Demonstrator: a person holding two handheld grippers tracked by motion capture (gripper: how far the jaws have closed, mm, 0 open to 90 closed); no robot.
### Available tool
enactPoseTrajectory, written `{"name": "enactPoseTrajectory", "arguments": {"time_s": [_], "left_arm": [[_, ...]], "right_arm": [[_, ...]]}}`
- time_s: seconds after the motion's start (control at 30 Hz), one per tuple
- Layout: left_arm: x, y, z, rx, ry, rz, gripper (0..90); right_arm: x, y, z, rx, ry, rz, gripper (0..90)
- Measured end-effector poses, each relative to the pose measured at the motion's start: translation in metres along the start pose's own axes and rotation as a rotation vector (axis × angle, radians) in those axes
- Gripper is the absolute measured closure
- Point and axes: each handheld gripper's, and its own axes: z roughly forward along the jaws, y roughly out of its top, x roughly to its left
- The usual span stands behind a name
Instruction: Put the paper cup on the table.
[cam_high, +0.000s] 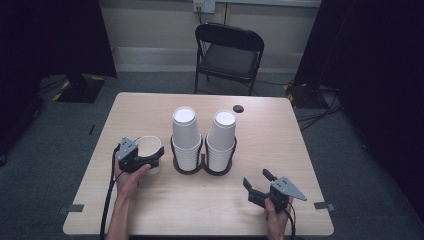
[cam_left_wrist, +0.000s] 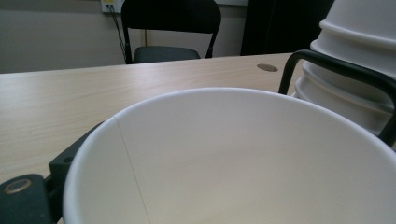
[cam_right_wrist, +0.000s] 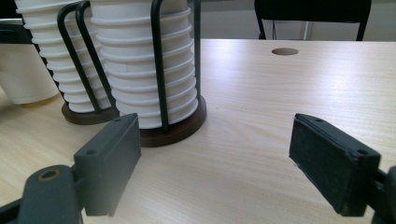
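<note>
A white paper cup (cam_high: 148, 144) stands upright, mouth up, at the table's left. My left gripper (cam_high: 152, 156) holds it, a jaw on each side. In the left gripper view the cup (cam_left_wrist: 233, 154) is close up, and one black fingertip (cam_left_wrist: 60, 163) lies against its outer wall. Two stacks of upside-down white cups (cam_high: 186, 131) (cam_high: 222, 134) sit in a black wire holder (cam_high: 202, 167) at mid-table. My right gripper (cam_high: 257, 181) rests open near the front right edge. Its pads (cam_right_wrist: 109, 158) are wide apart with bare table between them, pointing at the nearer stack (cam_right_wrist: 144, 70).
The light wood table (cam_high: 280, 150) has a round cable hole (cam_high: 238, 108) behind the stacks. A black folding chair (cam_high: 230, 50) stands beyond the far edge. Dark curtains hang at both sides. Cables trail from both grippers off the front edge.
</note>
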Motion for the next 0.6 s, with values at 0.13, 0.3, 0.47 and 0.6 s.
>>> {"name": "enactPoseTrajectory", "arguments": {"time_s": [0.13,0.3,0.47,0.6], "left_arm": [[-0.002,0.0,0.003,-0.009,0.012,0.013,6.9],[-0.004,-0.003,0.008,0.013,0.018,0.048,7.1],[-0.005,-0.005,0.01,0.041,0.015,0.036,7.5],[-0.004,-0.009,0.013,0.097,0.028,0.018,10.1]], "right_arm": [[0.0,0.0,-0.001,-0.005,0.004,-0.005,16.1],[0.001,-0.001,-0.002,-0.008,0.01,-0.001,16.1],[0.0,0.0,-0.001,-0.002,0.012,-0.001,16.1],[0.0,0.0,-0.001,-0.004,0.015,0.007,16.1]]}}
